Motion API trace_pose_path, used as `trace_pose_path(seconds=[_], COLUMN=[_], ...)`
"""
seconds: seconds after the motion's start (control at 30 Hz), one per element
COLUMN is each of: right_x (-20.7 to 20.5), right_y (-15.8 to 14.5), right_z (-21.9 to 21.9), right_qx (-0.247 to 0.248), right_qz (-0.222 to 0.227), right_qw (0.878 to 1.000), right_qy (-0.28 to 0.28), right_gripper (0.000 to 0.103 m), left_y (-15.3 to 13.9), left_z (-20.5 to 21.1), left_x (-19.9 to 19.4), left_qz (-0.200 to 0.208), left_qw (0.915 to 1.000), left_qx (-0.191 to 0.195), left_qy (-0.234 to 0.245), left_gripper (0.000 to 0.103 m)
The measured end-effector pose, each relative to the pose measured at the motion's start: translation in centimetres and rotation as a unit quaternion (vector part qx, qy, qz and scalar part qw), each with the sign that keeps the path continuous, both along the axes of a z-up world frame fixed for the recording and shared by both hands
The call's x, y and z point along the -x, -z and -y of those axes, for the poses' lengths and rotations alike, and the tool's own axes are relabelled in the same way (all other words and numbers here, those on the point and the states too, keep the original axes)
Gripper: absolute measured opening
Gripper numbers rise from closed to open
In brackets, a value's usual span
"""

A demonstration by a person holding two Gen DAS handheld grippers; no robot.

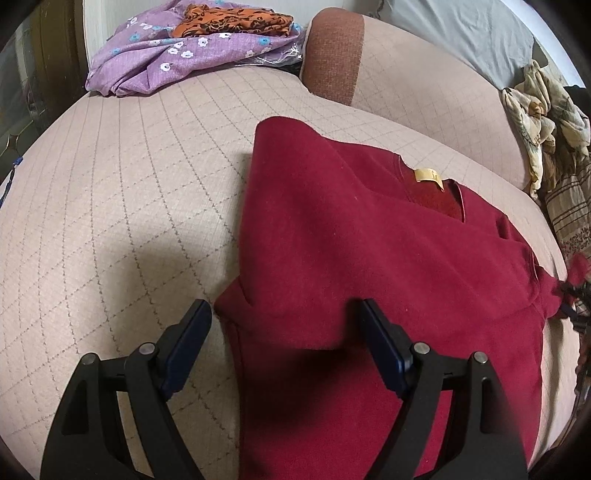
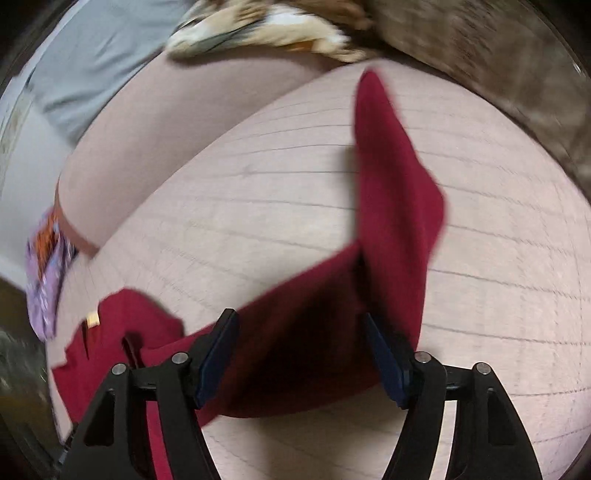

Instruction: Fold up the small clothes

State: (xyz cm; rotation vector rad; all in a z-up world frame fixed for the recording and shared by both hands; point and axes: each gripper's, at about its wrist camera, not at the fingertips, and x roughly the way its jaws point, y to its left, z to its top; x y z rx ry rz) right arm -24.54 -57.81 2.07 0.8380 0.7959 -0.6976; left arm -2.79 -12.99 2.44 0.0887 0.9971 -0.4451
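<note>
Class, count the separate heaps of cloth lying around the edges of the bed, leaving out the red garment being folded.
2: a purple floral heap with an orange piece on top at the far corner, and a cream patterned heap by the right edge. More may be hidden.

Your left wrist camera looks steeply down past the left gripper (image 1: 280, 314) at the red garment (image 1: 369, 258) close beneath it. Your right wrist camera tilts down likewise over the right gripper (image 2: 299, 325). Both share the garment and the quilted bed (image 1: 129, 184).
</note>
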Motion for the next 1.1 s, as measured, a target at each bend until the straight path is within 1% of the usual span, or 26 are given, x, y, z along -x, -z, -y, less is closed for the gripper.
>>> trace_pose_path(seconds=[0.03,0.07,0.13,0.17,0.2,0.27,0.33,0.43,0.5,0.57,0.6,0.63,0.67,0.7,0.73,0.77,0.83,0.87,0.93,1.0,1.07,1.1], right_x=[1.3,2.0,3.4,3.9,4.5,4.8,4.4,3.3,1.9,0.7,0.5,0.4,0.3,0.2,0.2,0.5,1.6,2.4,3.3,4.1,4.0,3.6], right_y=[0.2,0.1,-0.4,-0.7,-1.2,-2.0,-2.4,-1.9,-0.9,0.4,0.8,0.7,0.5,0.4,0.3,0.2,0.0,-0.5,-2.1,-5.1,-8.4,-9.7], right_z=[0.4,0.4,0.3,0.3,0.4,0.6,1.2,2.3,3.4,4.3,4.5,4.7,4.8,4.9,4.9,4.9,4.7,4.4,3.6,2.1,0.4,-0.3], right_qx=[-0.006,-0.005,0.014,0.024,0.024,0.018,0.012,-0.014,-0.025,-0.041,-0.041,-0.032,-0.017,-0.004,0.010,0.022,0.021,0.023,0.038,0.065,0.097,0.111], right_qz=[0.010,0.010,-0.007,-0.007,0.012,0.045,0.054,0.061,0.047,0.017,0.014,0.018,0.016,0.004,-0.010,-0.008,0.019,0.037,0.067,0.107,0.135,0.137], right_qw=[1.000,1.000,0.999,0.999,0.999,0.998,0.997,0.996,0.996,0.996,0.996,0.996,0.996,0.996,0.996,0.996,0.996,0.995,0.994,0.990,0.986,0.984], right_qy=[0.009,0.015,0.034,0.042,0.043,0.046,0.051,0.061,0.070,0.078,0.080,0.084,0.089,0.089,0.088,0.086,0.088,0.089,0.081,0.060,0.025,0.005], right_gripper=[0.063,0.064,0.068,0.068,0.068,0.068,0.068,0.068,0.068,0.069,0.069,0.065,0.051,0.024,0.011,0.007,0.004,0.001,0.000,0.000,0.000,0.000], left_y=[0.0,0.0,0.0,0.0,0.0,0.0,0.1,0.1,0.1,0.2,0.2,0.2,0.2,0.1,0.0,-0.1,-0.3,-0.5,-0.8,-1.1,-1.3,-1.3], left_z=[0.0,0.0,-0.1,-0.1,-0.2,-0.1,-0.1,-0.1,0.0,0.0,0.0,0.0,-0.1,-0.1,-0.2,-0.3,-0.5,-0.6,-0.8,-1.0,-1.1,-1.1], left_x=[0.0,0.0,0.1,0.1,0.1,0.1,0.1,0.0,0.0,0.0,-0.1,-0.1,-0.1,-0.1,-0.1,-0.2,-0.2,-0.2,-0.2,-0.2,-0.2,-0.2], left_qz=[0.000,0.000,0.000,0.000,0.000,0.001,0.002,0.002,0.002,0.001,0.000,0.000,-0.001,-0.001,-0.002,-0.002,0.001,0.003,0.005,0.008,0.010,0.009], left_qw=[1.0000,1.0000,1.0000,1.0000,1.0000,1.0000,1.0000,1.0000,1.0000,1.0000,1.0000,1.0000,1.0000,1.0000,1.0000,1.0000,1.0000,1.0000,0.9999,0.9998,0.9997,0.9996], left_qx=[0.000,0.000,0.000,0.001,0.001,0.001,-0.001,-0.002,-0.003,-0.004,-0.003,-0.002,-0.002,0.000,0.001,0.002,0.004,0.006,0.010,0.016,0.019,0.019], left_qy=[0.000,0.000,0.000,0.000,-0.001,-0.001,-0.001,0.000,0.000,0.001,0.001,0.001,0.000,-0.001,-0.002,-0.003,-0.005,-0.007,-0.010,-0.013,-0.015,-0.016], left_gripper=[0.082,0.082,0.082,0.082,0.082,0.082,0.082,0.082,0.082,0.082,0.082,0.082,0.082,0.082,0.082,0.082,0.082,0.082,0.082,0.082,0.082,0.082])
